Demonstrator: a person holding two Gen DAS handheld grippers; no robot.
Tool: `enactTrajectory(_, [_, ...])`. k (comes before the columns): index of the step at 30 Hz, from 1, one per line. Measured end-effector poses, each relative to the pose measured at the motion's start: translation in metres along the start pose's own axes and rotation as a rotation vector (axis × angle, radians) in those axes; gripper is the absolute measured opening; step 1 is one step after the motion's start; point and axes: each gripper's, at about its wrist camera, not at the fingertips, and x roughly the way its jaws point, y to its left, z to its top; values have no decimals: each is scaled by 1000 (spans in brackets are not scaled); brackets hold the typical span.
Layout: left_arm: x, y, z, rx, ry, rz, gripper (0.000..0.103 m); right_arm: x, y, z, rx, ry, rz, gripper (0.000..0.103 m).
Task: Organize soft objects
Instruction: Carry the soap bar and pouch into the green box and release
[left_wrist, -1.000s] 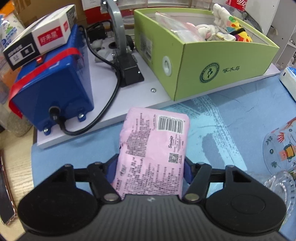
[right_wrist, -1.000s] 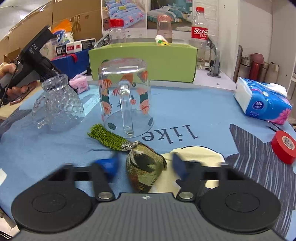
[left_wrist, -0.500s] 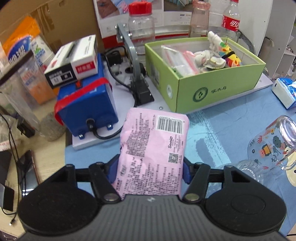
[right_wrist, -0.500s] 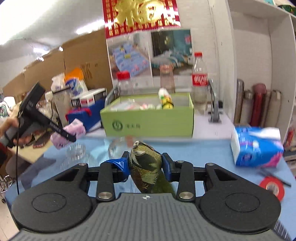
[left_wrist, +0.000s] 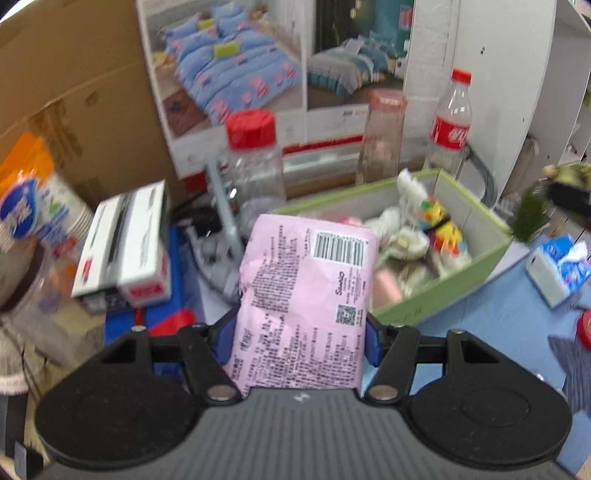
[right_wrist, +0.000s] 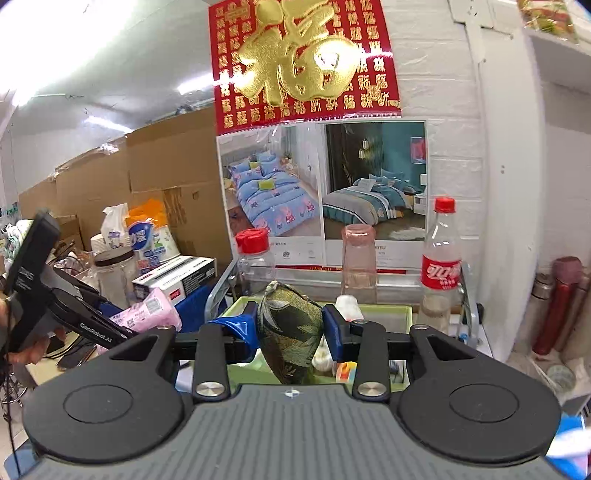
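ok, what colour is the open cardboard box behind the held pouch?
Light green cardboard box; clearest in the left wrist view.

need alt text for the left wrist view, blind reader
The left gripper has its jaws shut on a pink tissue pack with a barcode, held up in front of an open green box of small soft toys. Behind stand a red-capped clear jar, a cola bottle and bedding posters.

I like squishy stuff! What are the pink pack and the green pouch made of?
The pink pack looks like thin, slightly shiny plastic film: it crinkles and carries printed text and a barcode. The green pouch looks like woven, silky brocade cloth with a leaf pattern, probably fabric.
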Motion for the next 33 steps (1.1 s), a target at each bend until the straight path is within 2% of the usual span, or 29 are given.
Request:
enactTrajectory(6, [44, -17, 41, 6, 9, -2, 64, 72, -17, 15, 4, 67, 0, 21])
enactTrajectory(7, [53, -19, 44, 8, 17, -4, 65, 83, -20, 14, 7, 76, 7, 25])
enactTrajectory(10, [79, -23, 45, 16, 42, -1, 75, 114, -28, 5, 29, 113, 12, 26])
enactTrajectory(11, [84, -25, 45, 19, 40, 2, 85, 125, -28, 2, 26, 141, -6, 28])
enactTrajectory(13, [89, -26, 43, 32, 29, 9, 86, 144, -26, -4, -3, 240, -65, 30])
enactTrajectory(14, [90, -26, 42, 37, 27, 10, 86, 151, -24, -8, -26, 252, -80, 32])
enactTrajectory(17, [90, -26, 42, 47, 17, 14, 89, 152, -23, -12, -39, 206, -100, 36])
enactTrajectory(26, [78, -29, 39, 30, 11, 7, 92, 153, -24, -7, -37, 208, -100, 50])
enactTrajectory(29, [65, -32, 32, 18, -7, 28, 102, 142, -22, -7, -33, 205, -105, 52])
enactTrajectory(33, [37, -37, 16, -4, -51, 50, 103, 117, -15, -6, -33, 191, -106, 54])
